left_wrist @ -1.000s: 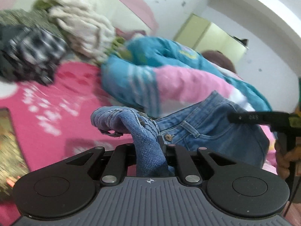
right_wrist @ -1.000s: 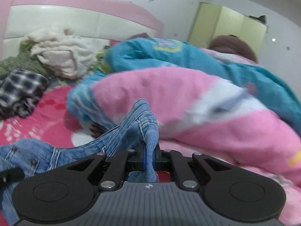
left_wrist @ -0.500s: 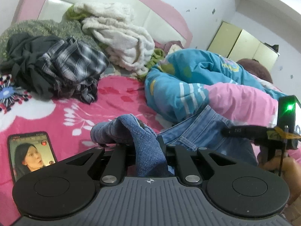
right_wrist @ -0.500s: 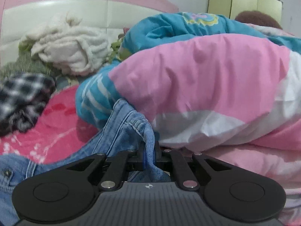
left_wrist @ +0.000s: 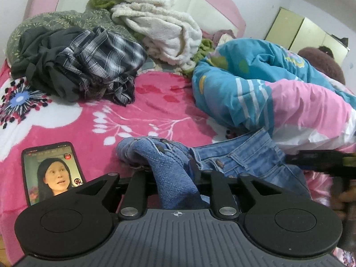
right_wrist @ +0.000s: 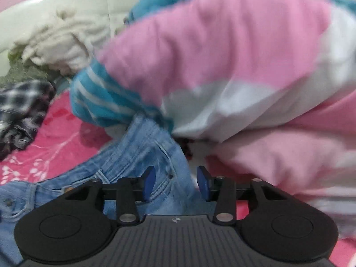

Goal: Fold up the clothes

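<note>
Left wrist view. The left gripper [left_wrist: 172, 173] is seen from behind, its jaws having just been opening slightly; a bunched fold of the jeans [left_wrist: 242, 155] is seen between them, and whether the pads still press on it cannot be told. The jeans are spread on the pink blanket [left_wrist: 142, 113], their far edge tucked against the quilt [left_wrist: 278, 93]. A phone [left_wrist: 52, 172] with a lit screen is laid on the blanket left of the gripper. A plaid shirt [left_wrist: 104, 53] and a white fleece [left_wrist: 160, 26] are piled near the headboard [left_wrist: 222, 6]. The right gripper [left_wrist: 320, 159] is glimpsed, blurred, at the right edge.

Right wrist view. The right gripper [right_wrist: 175, 181] is shown with its jaws having just been opening; the blue pads [right_wrist: 149, 181] are parted and the jeans [right_wrist: 146, 146] lie released between them, touching neither pad clearly. The denim is draped on the blanket [right_wrist: 60, 133], just beneath the quilt [right_wrist: 222, 62].
</note>
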A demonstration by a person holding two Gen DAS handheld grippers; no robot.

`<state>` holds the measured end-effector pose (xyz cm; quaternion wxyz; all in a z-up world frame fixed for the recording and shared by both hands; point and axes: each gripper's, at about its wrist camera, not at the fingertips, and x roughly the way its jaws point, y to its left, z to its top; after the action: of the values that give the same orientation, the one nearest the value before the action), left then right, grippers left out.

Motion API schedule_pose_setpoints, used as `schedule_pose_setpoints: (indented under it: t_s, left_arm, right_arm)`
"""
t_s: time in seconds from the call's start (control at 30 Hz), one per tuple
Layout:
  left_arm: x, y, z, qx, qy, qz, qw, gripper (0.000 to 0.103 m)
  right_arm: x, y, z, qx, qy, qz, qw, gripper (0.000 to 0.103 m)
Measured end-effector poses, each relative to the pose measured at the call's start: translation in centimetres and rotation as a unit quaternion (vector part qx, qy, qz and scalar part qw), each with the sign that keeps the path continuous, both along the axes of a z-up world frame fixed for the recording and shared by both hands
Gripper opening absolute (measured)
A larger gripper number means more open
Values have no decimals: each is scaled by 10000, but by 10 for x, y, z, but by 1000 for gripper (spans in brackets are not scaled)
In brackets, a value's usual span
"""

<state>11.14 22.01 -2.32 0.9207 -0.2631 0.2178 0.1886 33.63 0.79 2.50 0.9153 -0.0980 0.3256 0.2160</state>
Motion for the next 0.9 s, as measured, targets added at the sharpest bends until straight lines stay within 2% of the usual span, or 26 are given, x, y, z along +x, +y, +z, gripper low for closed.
schedule_pose_setpoints:
  t_s: [0.1,0.17,0.23,0.27,0.33,0.4,0.5,0.6,0.67,0.7,0.83,0.9]
  left_arm:
    - [-1,0,1,-27,-30,-5,10000,21]
    - [-1,0,1,-40,-53,2,10000,23]
    - [-1,0,1,-53,-75,9,10000,23]
    - [-1,0,2,-60,-86,12,9999,23]
    - [-2,1,2,-73,-109,19,9999,23]
    - [-2,1,2,-85,-131,26,9999,23]
    - [-3,2,2,-105,-165,36,9998,23]
    - [-4,2,3,-114,-190,41,9997,23]
    - [-4,3,4,-144,-209,59,9997,23]
    - [-5,4,4,-159,-225,76,9996,23]
    - [-9,6,8,-160,-339,180,9991,23]
    - [-11,6,10,-144,-402,211,9989,23]
  right_arm:
    - [-28,-23,30,107,-123,76,9998,49]
    - [-56,-34,42,236,-46,328,9992,51]
    - [-89,-42,50,338,45,657,9973,58]
    - [-104,-40,49,342,88,844,9958,61]
    - [-140,-41,45,254,87,1245,9919,73]
    - [-177,-35,34,46,-71,1564,9877,83]
    - [-220,-25,16,-354,-337,1953,9795,88]
    - [-244,-16,-4,-886,-710,1912,9750,85]
    - [-249,-12,-15,-1201,-924,1707,9736,71]
    - [-246,-13,-17,-1201,-898,1639,9750,67]
    - [-232,-24,-22,-893,-465,1338,9859,66]
    - [-232,-28,-27,-887,-363,1286,9871,61]
